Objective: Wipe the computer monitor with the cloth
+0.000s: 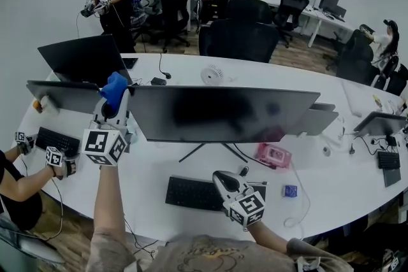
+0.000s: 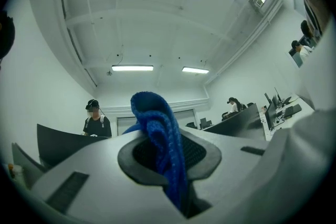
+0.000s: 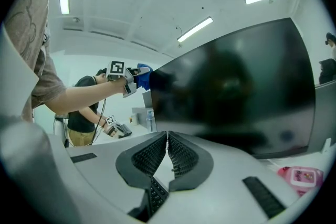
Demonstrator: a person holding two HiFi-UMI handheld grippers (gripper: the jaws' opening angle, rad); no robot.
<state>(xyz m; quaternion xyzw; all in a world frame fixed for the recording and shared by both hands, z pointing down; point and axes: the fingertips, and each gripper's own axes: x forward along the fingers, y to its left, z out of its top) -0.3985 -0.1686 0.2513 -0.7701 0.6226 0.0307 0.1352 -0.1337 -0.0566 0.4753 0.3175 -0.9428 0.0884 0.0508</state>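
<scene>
Left gripper clamps blue cloth at the monitor's 10 o'clock corner; right gripper closed, empty. Pink box at its 5 o'clock; contents unclear.

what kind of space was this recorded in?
Most likely an open-plan office: a long white shared desk carries several monitors and keyboards, black swivel chairs stand behind it, and strip lights run along the ceiling.
</scene>
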